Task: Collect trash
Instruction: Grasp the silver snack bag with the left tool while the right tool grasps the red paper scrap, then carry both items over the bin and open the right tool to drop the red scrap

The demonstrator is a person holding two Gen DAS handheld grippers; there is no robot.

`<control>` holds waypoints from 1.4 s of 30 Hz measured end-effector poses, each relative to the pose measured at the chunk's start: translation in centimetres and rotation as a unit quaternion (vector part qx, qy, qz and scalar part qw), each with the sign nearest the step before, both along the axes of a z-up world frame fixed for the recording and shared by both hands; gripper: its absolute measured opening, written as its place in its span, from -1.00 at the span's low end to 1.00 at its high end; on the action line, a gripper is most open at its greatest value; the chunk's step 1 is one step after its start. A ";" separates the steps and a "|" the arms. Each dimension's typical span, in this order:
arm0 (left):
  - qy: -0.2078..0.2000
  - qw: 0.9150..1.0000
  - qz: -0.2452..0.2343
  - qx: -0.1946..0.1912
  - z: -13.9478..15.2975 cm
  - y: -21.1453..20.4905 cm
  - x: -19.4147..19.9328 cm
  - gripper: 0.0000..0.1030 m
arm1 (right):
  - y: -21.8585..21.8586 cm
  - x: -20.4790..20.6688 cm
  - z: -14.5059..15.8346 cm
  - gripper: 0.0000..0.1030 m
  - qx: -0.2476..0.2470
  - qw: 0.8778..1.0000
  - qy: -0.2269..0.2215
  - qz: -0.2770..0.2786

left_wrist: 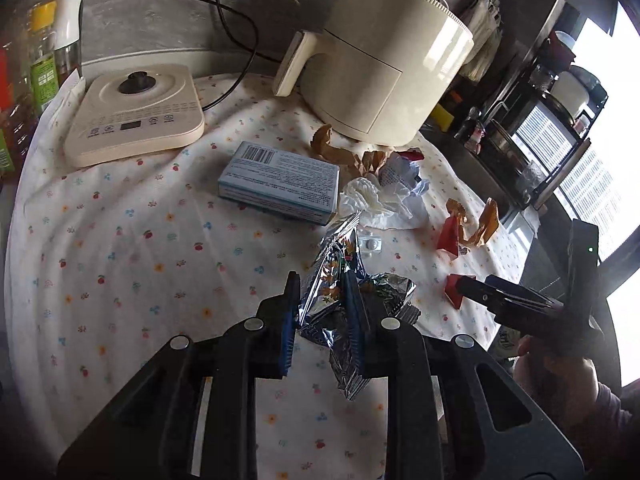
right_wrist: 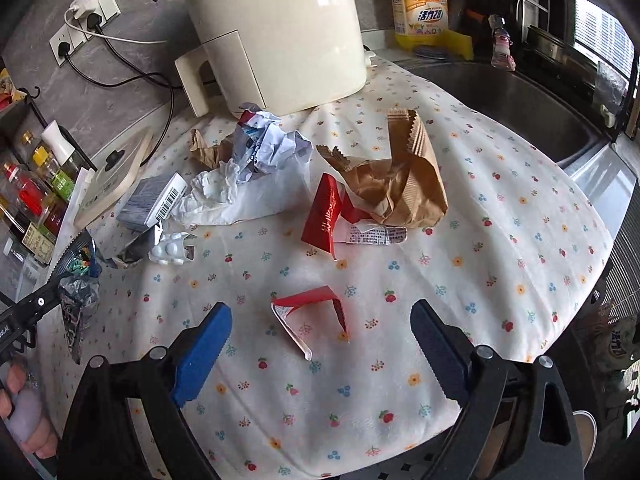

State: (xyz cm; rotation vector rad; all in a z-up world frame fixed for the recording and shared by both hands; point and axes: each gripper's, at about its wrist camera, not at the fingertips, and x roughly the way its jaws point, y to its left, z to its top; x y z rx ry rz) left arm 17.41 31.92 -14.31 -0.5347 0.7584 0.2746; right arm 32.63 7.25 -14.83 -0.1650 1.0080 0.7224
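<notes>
The left gripper (left_wrist: 320, 312) pointed steeply downward, its jaws drawn close together and pinching a crinkled foil wrapper (left_wrist: 340, 280) between the blue pads. The right gripper (right_wrist: 322, 344) also angled down, jaws standing wide apart and gripping nothing. A hand (left_wrist: 556, 372) clasped the right gripper's handle.
</notes>
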 end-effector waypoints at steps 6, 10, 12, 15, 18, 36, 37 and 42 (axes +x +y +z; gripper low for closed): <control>-0.002 1.000 0.026 0.005 0.6 0.0 -2.2 -0.57 | 0.2 -0.3 0.3 -0.38 0.021 0.999 0.018 0.030; -0.009 1.000 0.018 0.006 1.1 -1.4 -2.0 -0.57 | -1.7 -1.3 1.5 -0.38 0.033 0.999 0.012 0.033; -0.014 1.000 0.007 0.008 1.4 -2.6 -1.4 -0.57 | -3.3 -1.6 2.0 -0.38 0.037 0.999 0.010 0.025; -0.022 1.000 -0.014 0.006 1.9 -4.8 0.0 -0.57 | -6.4 -1.9 2.8 -0.38 0.038 0.999 0.006 0.011; -0.027 0.999 -0.043 0.003 2.2 -7.6 1.5 -0.57 | -10.2 -2.2 3.4 -0.38 0.037 0.999 -0.001 -0.009; -0.033 0.969 -0.243 -0.013 2.9 -27.6 10.3 -0.57 | -35.3 -2.8 4.9 -0.37 0.022 0.976 -0.010 -0.216; -0.032 0.967 -0.252 -0.014 2.9 -28.6 10.7 -0.57 | -36.4 -2.9 4.9 -0.37 0.022 0.974 -0.010 -0.226; -0.029 0.955 -0.295 -0.015 2.8 -33.6 11.9 -0.57 | -41.9 -3.6 4.5 -0.35 0.016 0.962 -0.006 -0.274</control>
